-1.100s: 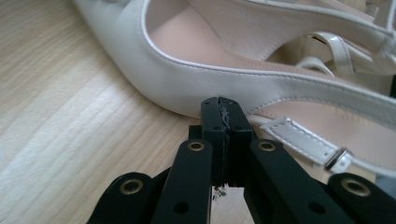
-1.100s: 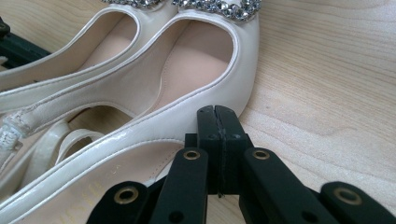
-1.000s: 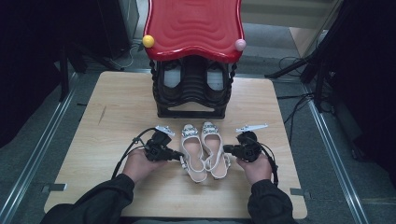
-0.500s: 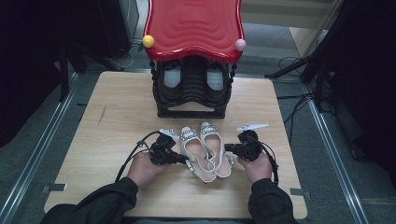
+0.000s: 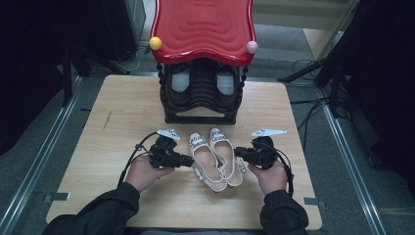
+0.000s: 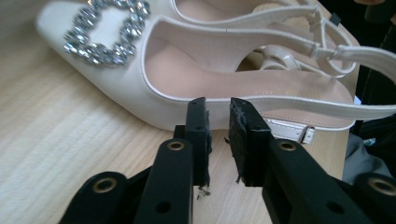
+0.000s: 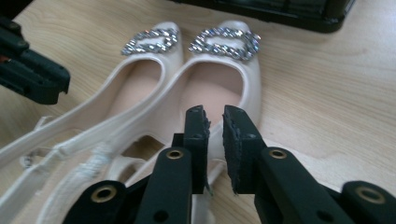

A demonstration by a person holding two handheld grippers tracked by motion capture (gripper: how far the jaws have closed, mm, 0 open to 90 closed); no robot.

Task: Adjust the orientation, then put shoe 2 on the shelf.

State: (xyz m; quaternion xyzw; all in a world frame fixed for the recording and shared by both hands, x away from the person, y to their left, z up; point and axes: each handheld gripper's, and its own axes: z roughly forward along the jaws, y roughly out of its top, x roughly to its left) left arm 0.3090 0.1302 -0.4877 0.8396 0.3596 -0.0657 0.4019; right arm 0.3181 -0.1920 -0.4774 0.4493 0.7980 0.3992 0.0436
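Observation:
A pair of cream slingback shoes with rhinestone buckles lies side by side on the wooden table (image 5: 122, 112), toes toward the rack: left shoe (image 5: 204, 159), right shoe (image 5: 226, 152). My left gripper (image 5: 192, 160) points at the left shoe's outer side (image 6: 187, 79). Its jaws have just been opening, a narrow gap (image 6: 218, 109) stands between the pads and nothing is in it. My right gripper (image 5: 236, 152) faces the right shoe (image 7: 219, 88) from the other side. Its jaws (image 7: 214, 116) have also just been opening and hold nothing.
A black shoe rack (image 5: 200, 98) with a red wavy top (image 5: 203, 29) stands at the back middle of the table, a yellow ball (image 5: 155, 43) and a pink ball (image 5: 251, 47) at its corners. Cables trail from both grippers. Metal rails run along both table sides.
The shoes' heels have swung slightly to the right. Both grippers have come off the shoes' sides, and the left one has lifted a little.

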